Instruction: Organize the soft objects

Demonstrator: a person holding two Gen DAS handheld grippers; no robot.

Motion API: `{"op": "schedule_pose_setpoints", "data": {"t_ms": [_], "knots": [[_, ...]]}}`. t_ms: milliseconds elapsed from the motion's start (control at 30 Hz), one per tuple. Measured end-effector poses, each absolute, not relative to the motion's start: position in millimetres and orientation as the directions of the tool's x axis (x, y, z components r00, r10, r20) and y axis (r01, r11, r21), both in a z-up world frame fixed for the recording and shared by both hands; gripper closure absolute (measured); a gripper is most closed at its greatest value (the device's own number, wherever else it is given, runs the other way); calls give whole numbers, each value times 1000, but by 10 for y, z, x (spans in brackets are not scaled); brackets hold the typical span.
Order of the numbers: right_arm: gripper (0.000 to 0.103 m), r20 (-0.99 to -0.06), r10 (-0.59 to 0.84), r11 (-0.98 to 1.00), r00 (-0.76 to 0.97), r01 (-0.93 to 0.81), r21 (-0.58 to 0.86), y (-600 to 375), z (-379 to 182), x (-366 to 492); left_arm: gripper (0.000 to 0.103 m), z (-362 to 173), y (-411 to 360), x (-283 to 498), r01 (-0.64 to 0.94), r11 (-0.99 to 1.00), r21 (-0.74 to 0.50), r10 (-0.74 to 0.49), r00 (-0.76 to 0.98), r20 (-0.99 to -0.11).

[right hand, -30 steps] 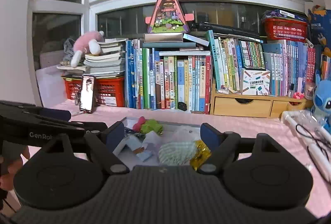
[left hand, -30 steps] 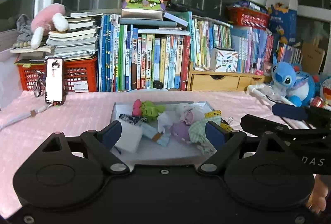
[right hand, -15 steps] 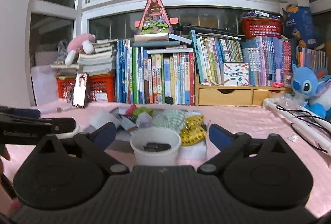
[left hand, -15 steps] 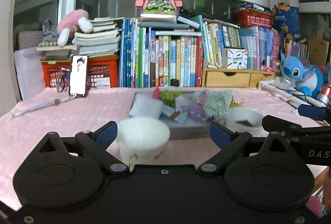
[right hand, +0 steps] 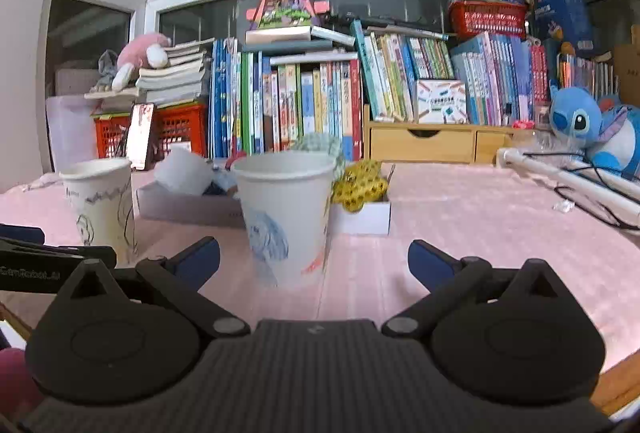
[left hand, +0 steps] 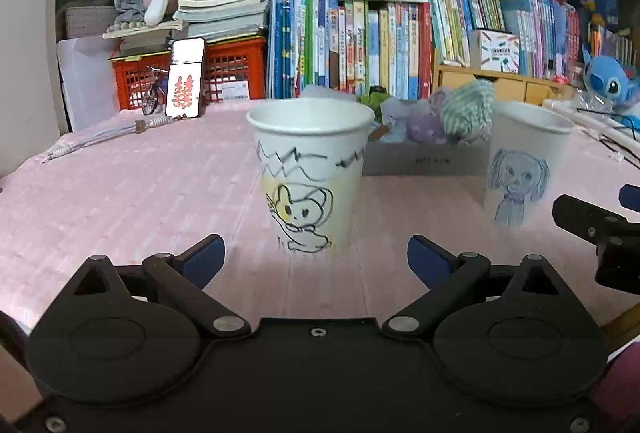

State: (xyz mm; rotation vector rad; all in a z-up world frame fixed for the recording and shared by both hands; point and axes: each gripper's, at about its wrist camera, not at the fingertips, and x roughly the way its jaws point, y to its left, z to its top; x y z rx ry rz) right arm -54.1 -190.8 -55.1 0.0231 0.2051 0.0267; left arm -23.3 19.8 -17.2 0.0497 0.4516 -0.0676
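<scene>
A white paper cup with a bunny drawing [left hand: 310,177] stands upright on the pink table, just ahead of my open, empty left gripper [left hand: 316,259]; it also shows in the right wrist view [right hand: 100,199]. A second paper cup with a blue dog drawing [left hand: 520,165] stands to its right, just ahead of my open, empty right gripper [right hand: 314,259], where it shows centred [right hand: 286,217]. Behind both cups a shallow grey box [left hand: 424,161] holds soft items: a green checked cloth [left hand: 468,109], a purple toy [left hand: 426,123], and a yellow patterned piece [right hand: 360,185].
A wall of books [left hand: 380,33] and a red crate [left hand: 236,73] line the back. A phone [left hand: 186,77] leans at back left. A blue plush [right hand: 588,125] and white cables [right hand: 576,181] lie at right. The pink cloth [left hand: 120,185] covers the table.
Both grippers have dropped low and pulled back towards the table's near edge. The view went from looking down into the box to facing the two cups side-on.
</scene>
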Motion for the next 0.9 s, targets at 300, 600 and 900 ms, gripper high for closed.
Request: {"op": "schedule_pose_setpoints", "data": {"t_ms": [300,600,900], "knots": [[0,-217,31,999,976,-26,27,-1896,-607,-545,4,-210,165,-207,100,995,4,-86,876,-475],[0,-225,36,999,974,-32,22,-1874,-583,-525,1,-176,114,-190,117,993,0,-101,863,-494],[0,-246,40,999,968,-35,26,-1887,-597,-492,0,-226,118,-133,90,996,-4,-78,839,-539]]}}
